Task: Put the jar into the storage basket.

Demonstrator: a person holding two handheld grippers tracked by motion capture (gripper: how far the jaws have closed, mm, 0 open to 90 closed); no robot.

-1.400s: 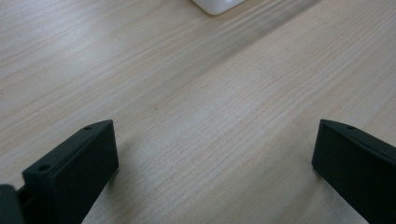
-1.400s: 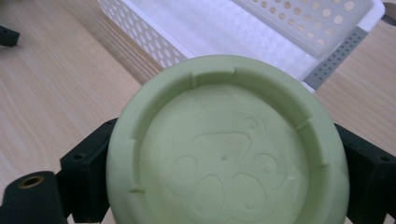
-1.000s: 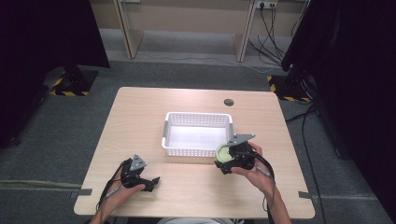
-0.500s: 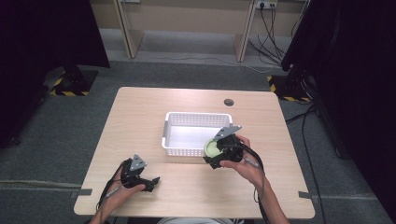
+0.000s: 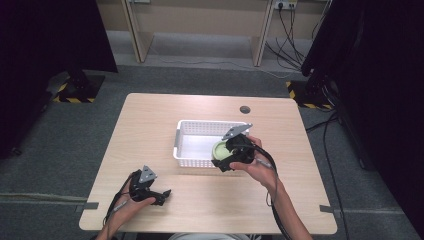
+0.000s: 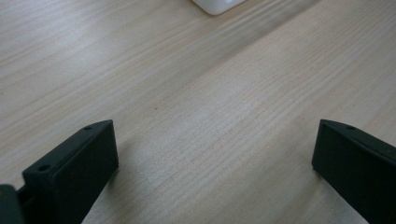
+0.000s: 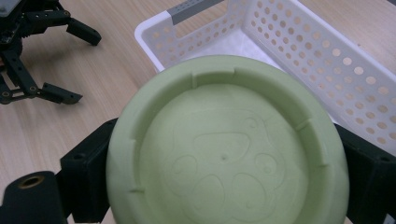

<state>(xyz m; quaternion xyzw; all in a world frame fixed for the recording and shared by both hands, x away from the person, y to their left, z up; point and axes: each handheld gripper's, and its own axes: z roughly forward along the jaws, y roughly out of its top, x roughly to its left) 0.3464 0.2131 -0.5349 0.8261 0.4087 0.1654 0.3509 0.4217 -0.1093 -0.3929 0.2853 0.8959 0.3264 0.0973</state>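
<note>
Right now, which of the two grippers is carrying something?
The right gripper: its jaws clamp a pale green bowl at the white basket. The left gripper rests open on the table.

The bowl [image 7: 224,149] is clamped between the jaws of the right gripper [image 5: 231,154], bottom side turned toward that gripper's camera. Just beyond it the basket [image 7: 299,60] is found, and the bowl is held over the basket's near right corner. The left gripper [image 5: 159,194] is parked well off to the right gripper's left, down on the table [image 5: 150,125], jaws spread wide, with a basket corner seen ahead of it.
</note>
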